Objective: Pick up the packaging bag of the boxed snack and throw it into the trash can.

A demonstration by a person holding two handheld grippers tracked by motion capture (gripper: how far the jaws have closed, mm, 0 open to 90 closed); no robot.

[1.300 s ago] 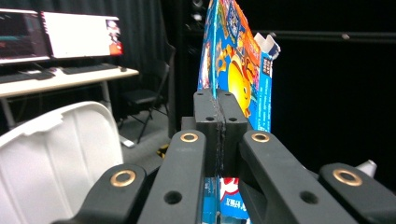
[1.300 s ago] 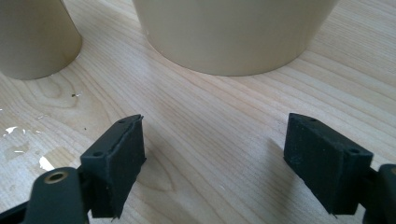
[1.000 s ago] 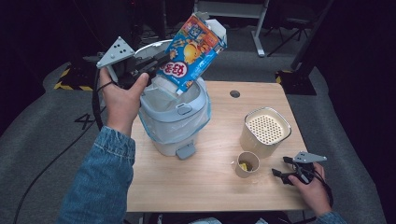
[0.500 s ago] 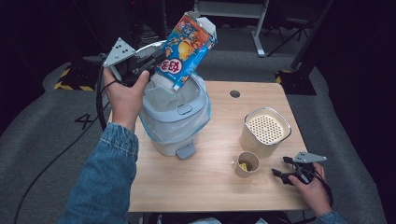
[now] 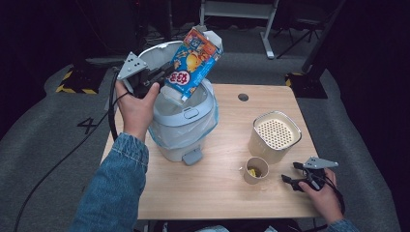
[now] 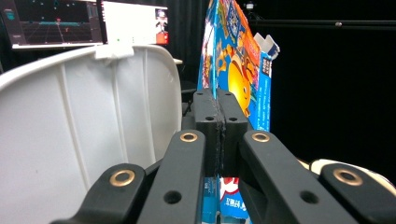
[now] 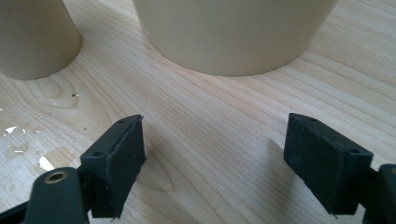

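A blue and orange carton (image 5: 193, 63) with its top flaps open hangs tilted over the open white bin (image 5: 181, 130), which has a clear liner. My left gripper (image 5: 167, 77) is shut on the carton's lower edge, just above the bin's left rim. In the left gripper view the jaws (image 6: 220, 112) are pressed together on the thin carton (image 6: 238, 60), with the bin's raised lid (image 6: 84, 116) close on the left. My right gripper (image 5: 290, 174) rests on the table at the front right, open, and holds nothing (image 7: 215, 158).
A small paper cup (image 5: 256, 170) with something yellow inside stands just left of the right gripper. Behind it is a beige container (image 5: 275, 137) with a perforated top. Both rise close ahead in the right gripper view, cup (image 7: 32, 42) and container (image 7: 233, 32). Wet spots (image 7: 14, 140) mark the wood.
My left gripper has come down with the carton, bringing its lower end closer to the bin's opening. The right gripper has kept still.
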